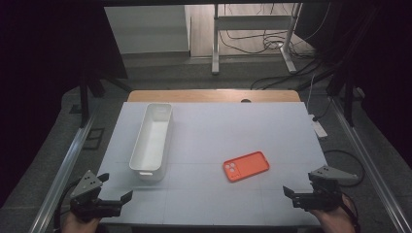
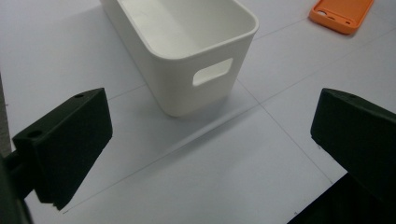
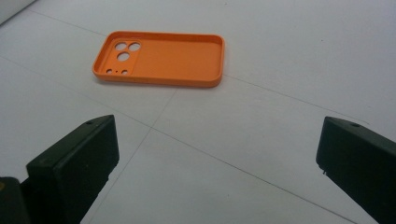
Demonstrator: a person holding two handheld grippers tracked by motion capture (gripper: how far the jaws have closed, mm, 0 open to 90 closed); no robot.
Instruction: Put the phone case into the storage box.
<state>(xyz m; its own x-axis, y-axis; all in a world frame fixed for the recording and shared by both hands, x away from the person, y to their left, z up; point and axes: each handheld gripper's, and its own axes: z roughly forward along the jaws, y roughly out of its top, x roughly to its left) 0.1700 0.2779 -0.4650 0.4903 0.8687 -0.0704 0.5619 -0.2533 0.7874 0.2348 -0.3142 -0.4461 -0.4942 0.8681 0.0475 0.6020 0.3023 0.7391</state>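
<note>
black jaws, grey three-cornered plates

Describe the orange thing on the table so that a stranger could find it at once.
On the white table, look right of the long white bin, toward the near edge. There lies an orange phone case, flat, its hollow side up, with round camera holes at one end; nothing else is orange.

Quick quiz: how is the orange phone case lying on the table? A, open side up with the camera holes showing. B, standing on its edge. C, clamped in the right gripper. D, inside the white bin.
A: the orange phone case lies flat with its hollow side up and the camera holes showing, apart from the white bin and ahead of the open right gripper.
</note>
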